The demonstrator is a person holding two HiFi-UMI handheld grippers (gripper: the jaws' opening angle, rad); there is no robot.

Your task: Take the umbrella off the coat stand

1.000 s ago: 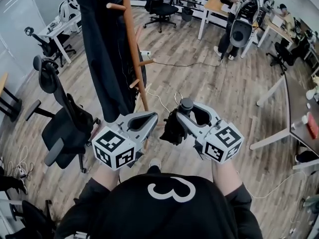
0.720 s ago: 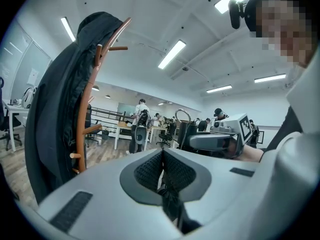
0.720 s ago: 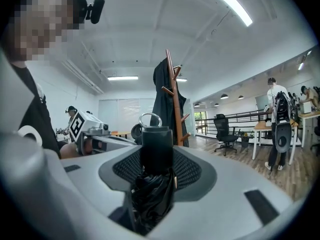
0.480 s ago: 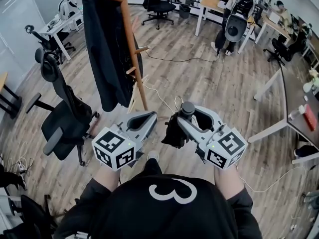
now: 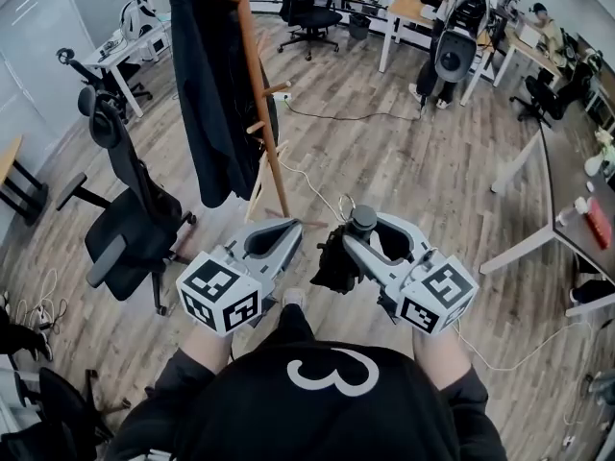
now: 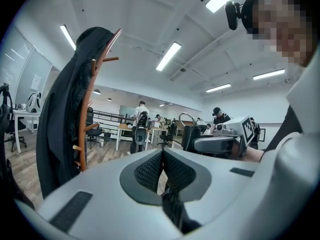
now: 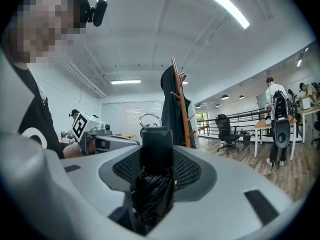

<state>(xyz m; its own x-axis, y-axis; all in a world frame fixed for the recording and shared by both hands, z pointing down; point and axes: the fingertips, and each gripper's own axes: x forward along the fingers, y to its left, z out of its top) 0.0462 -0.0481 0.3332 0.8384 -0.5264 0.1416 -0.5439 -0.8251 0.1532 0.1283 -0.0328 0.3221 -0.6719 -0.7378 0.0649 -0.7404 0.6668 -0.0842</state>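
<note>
- Plank floor [image 5: 413, 171] in an open office; coat stand [image 5: 259, 113] bearing a black coat [image 5: 207, 94] at upper left
- Right hand-held gripper [image 5: 359, 227] clamps the folded umbrella [image 5: 332, 262], lower centre, apart from the stand; left hand-held gripper [image 5: 286, 230] closed, empty

From where I sit this reads as an open-plan office: a wide grey-brown wood-plank floor [image 5: 404, 161] carries black swivel office chairs [image 5: 130, 229] and wood-topped benches on white legs [image 5: 408, 12] spread well apart, with loose cables [image 5: 336, 118] trailing over the planks. Overhead I see long fluorescent ceiling strips [image 7: 229, 8] on a plain white ceiling, a black railing [image 7: 245, 115] along the far side, and people [image 6: 141, 115] standing by the far benches. A tall wooden coat stand [image 5: 258, 104] hung with a dark coat [image 5: 207, 84] stands near the closest chair.
</note>
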